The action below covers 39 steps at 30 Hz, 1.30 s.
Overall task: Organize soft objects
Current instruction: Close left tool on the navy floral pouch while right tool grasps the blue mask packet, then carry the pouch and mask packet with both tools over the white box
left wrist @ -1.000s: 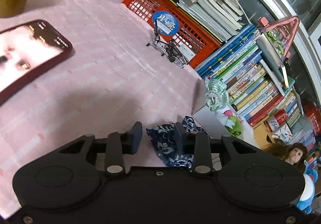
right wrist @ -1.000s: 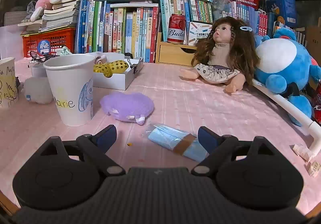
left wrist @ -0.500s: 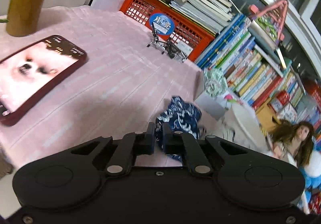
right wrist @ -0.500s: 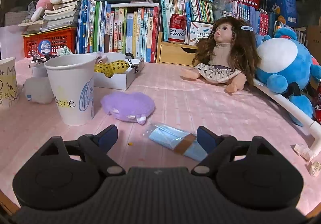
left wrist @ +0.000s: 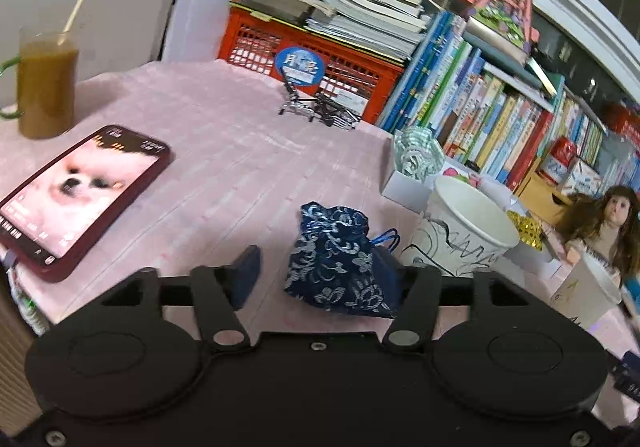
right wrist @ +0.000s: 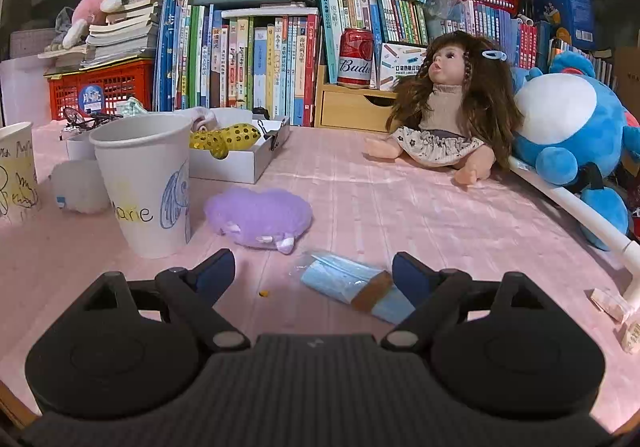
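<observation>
A dark blue patterned drawstring pouch (left wrist: 340, 263) lies on the pink tablecloth (left wrist: 224, 167) between the fingers of my left gripper (left wrist: 320, 271), which is open; the pouch sits against the right finger. My right gripper (right wrist: 314, 275) is open and low over the cloth, with a packet of blue face masks (right wrist: 352, 285) between its fingers. A purple plush (right wrist: 260, 217) lies just beyond it. A white box (right wrist: 240, 159) holds a yellow spotted toy (right wrist: 228, 137). A doll (right wrist: 444, 107) and a blue plush (right wrist: 572, 135) sit at the right.
Two paper cups (left wrist: 464, 223) (right wrist: 148, 183) stand near the box. A phone (left wrist: 76, 195) and a glass of brown drink (left wrist: 44, 95) are at the left. A red crate (left wrist: 312, 67), books (right wrist: 248, 67), a can (right wrist: 356, 57) and a white pole (right wrist: 572, 203) line the back and right.
My left gripper was shut on the pouch half a second ago and has opened; the pouch now rests on the cloth. The left view has swung right. The right gripper has barely moved.
</observation>
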### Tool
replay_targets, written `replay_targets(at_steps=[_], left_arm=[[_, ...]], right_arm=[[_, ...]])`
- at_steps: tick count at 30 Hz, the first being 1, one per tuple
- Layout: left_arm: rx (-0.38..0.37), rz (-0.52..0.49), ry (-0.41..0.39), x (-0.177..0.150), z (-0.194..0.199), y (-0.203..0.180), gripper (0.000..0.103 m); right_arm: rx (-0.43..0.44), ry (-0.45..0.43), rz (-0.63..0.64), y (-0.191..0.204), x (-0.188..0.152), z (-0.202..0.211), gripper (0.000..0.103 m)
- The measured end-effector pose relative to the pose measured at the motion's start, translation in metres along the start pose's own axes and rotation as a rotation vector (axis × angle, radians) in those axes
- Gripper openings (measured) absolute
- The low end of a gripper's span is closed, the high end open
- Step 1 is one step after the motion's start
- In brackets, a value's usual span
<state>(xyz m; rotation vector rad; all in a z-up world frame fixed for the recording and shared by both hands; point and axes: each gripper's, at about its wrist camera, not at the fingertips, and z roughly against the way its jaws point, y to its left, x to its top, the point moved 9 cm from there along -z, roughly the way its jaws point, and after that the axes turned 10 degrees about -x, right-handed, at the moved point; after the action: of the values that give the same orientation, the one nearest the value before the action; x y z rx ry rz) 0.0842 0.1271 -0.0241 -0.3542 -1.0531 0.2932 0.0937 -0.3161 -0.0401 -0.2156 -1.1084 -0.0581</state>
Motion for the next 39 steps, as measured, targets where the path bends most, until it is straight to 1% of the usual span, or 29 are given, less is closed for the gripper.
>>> replay_targets(at_steps=[2, 4, 6, 9, 11, 13, 16, 17, 19, 22, 25, 29, 34, 35, 36, 37, 39], left_arm=[[0.012, -0.027, 0.007, -0.002, -0.008, -0.004, 0.075], [0.02, -0.054, 0.014, -0.004, -0.015, -0.009, 0.076], [0.023, -0.079, 0.015, -0.006, -0.02, -0.012, 0.081], [0.032, -0.135, 0.002, -0.008, -0.025, -0.018, 0.085], [0.058, -0.18, -0.012, -0.009, -0.027, -0.021, 0.089], [0.081, -0.207, -0.023, -0.009, -0.03, -0.023, 0.089], [0.073, -0.208, 0.007, -0.011, -0.037, -0.025, 0.089], [0.073, -0.203, 0.01, -0.011, -0.039, -0.024, 0.089], [0.074, -0.197, 0.019, -0.012, -0.042, -0.023, 0.089], [0.076, -0.195, 0.038, -0.013, -0.048, -0.023, 0.086], [0.082, -0.211, 0.038, -0.013, -0.051, -0.023, 0.084], [0.081, -0.211, 0.036, -0.013, -0.053, -0.023, 0.082], [0.079, -0.212, 0.037, -0.012, -0.056, -0.023, 0.08], [0.075, -0.216, 0.037, -0.012, -0.057, -0.024, 0.075], [0.069, -0.222, 0.038, -0.013, -0.057, -0.025, 0.067], [0.073, -0.23, 0.036, -0.013, -0.057, -0.026, 0.066], [0.081, -0.237, 0.033, -0.013, -0.056, -0.027, 0.058]], right_arm=[[-0.005, 0.007, -0.005, -0.001, 0.0, -0.001, 0.092], [-0.007, 0.013, -0.013, -0.003, -0.001, -0.002, 0.092], [-0.007, 0.017, -0.021, -0.004, -0.001, -0.003, 0.092], [-0.015, 0.032, -0.024, -0.005, -0.001, -0.005, 0.092], [-0.035, 0.047, -0.03, -0.006, -0.001, -0.008, 0.092], [-0.061, 0.068, -0.037, -0.008, 0.0, -0.012, 0.092], [-0.095, 0.105, -0.071, -0.015, 0.002, -0.02, 0.095], [-0.095, 0.117, -0.088, -0.016, 0.003, -0.023, 0.097], [-0.091, 0.145, -0.119, -0.018, 0.004, -0.028, 0.098], [-0.119, 0.21, -0.121, -0.017, 0.0, -0.038, 0.098], [-0.12, 0.25, -0.123, -0.016, -0.007, -0.044, 0.097], [-0.129, 0.241, -0.116, -0.014, -0.007, -0.04, 0.096], [-0.131, 0.244, -0.122, -0.017, -0.006, -0.04, 0.088], [-0.129, 0.242, -0.117, -0.016, -0.006, -0.039, 0.085], [-0.129, 0.24, -0.11, -0.016, -0.006, -0.039, 0.085], [-0.128, 0.237, -0.104, -0.015, -0.006, -0.038, 0.084], [-0.12, 0.23, -0.104, -0.013, -0.005, -0.037, 0.084]])
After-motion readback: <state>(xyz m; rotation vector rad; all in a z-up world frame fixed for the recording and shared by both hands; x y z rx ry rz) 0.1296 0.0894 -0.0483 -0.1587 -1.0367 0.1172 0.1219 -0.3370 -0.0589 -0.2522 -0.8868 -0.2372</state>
